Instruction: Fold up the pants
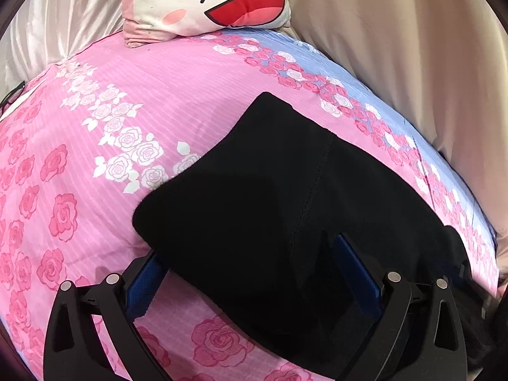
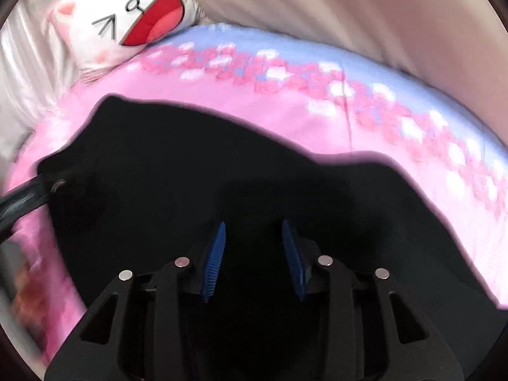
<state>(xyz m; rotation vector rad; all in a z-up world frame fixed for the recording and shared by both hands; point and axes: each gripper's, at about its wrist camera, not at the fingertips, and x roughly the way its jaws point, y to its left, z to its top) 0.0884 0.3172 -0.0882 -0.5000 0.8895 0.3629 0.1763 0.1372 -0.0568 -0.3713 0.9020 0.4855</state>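
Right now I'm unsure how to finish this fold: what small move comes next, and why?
Probably lower the right gripper onto the pants and close it on the cloth. Its jaws stand apart over the black fabric with no visible grip, while the left gripper straddles the folded edge on the bed.

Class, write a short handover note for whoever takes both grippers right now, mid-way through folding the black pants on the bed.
Left gripper: jaws wide, black pants lying between the pads, not pinched.
Right gripper: jaws part open above the dark cloth; nothing clearly gripped, view blurred.
Pants: on the pink floral bedspread, already folded into a compact block.
Left: possibly one more fold, then smooth.
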